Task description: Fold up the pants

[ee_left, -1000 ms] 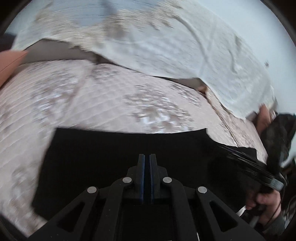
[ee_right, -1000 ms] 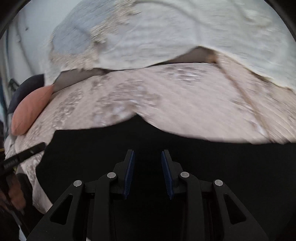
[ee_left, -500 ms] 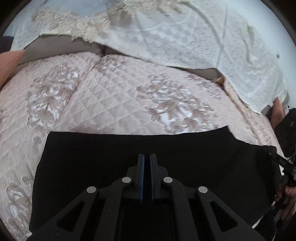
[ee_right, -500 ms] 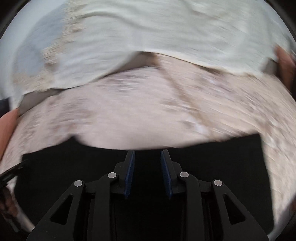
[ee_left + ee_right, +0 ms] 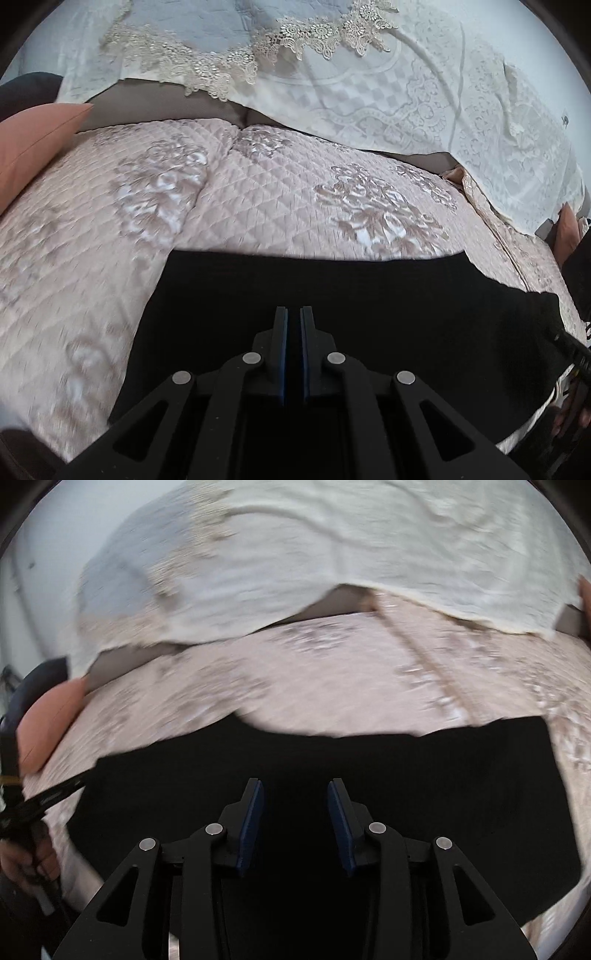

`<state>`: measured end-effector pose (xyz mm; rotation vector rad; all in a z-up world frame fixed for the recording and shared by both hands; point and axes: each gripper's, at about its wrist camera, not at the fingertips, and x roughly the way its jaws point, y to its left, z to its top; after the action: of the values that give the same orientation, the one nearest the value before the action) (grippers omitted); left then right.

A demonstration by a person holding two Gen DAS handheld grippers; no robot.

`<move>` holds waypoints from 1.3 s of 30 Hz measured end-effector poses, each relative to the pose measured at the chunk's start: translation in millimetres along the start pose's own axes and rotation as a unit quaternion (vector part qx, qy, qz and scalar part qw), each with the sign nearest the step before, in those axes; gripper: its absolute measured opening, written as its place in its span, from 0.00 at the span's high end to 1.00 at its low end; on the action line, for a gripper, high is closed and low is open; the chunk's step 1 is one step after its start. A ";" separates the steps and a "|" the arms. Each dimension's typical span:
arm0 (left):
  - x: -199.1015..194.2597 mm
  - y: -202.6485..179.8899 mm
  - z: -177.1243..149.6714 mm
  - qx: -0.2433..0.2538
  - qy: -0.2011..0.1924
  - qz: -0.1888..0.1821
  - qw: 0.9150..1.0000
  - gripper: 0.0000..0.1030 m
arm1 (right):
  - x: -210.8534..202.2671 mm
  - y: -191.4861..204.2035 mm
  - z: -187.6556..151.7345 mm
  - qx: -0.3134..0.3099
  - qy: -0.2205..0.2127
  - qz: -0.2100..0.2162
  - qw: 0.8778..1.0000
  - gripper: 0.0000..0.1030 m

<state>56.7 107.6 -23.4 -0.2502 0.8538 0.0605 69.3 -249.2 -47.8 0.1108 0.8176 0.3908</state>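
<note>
Quilted bedspread under black pants; left gripper together, right gripper apart, opening.

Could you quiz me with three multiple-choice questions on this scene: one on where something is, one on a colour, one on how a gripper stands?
1. Where do the pants lie?
A. On the quilted pink cover
B. On a wooden floor
C. Over a chair back

2. What colour are the pants?
A. White
B. Black
C. Red

3. How do the right gripper's jaws stand?
A. Clamped on a pillow
B. Pressed fully together
C. Apart, nothing pinched between the pads

Answers: 1 A, the dark cloth is spread flat on the quilting. 2 B, black in both views. 3 C, a clear gap shows between its blue pads, and the jaws have just been opening.
</note>
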 end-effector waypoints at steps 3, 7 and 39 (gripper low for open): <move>-10.6 0.2 -14.9 0.002 -0.002 0.009 1.000 0.93 | 1.4 35.3 -18.4 -0.056 0.013 0.001 0.998 0.63; -14.3 6.9 -31.3 0.000 0.007 0.026 1.000 0.92 | 1.3 57.7 -37.9 -0.093 0.018 -0.009 0.995 0.63; -34.3 98.6 -78.3 -0.205 0.013 -0.015 0.979 0.49 | -13.6 74.1 -57.1 -0.115 0.038 -0.018 0.992 0.58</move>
<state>-38.7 185.8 -66.1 -0.6517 0.8585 0.2067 -2.7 -189.0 -59.3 -0.1347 0.8427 0.4544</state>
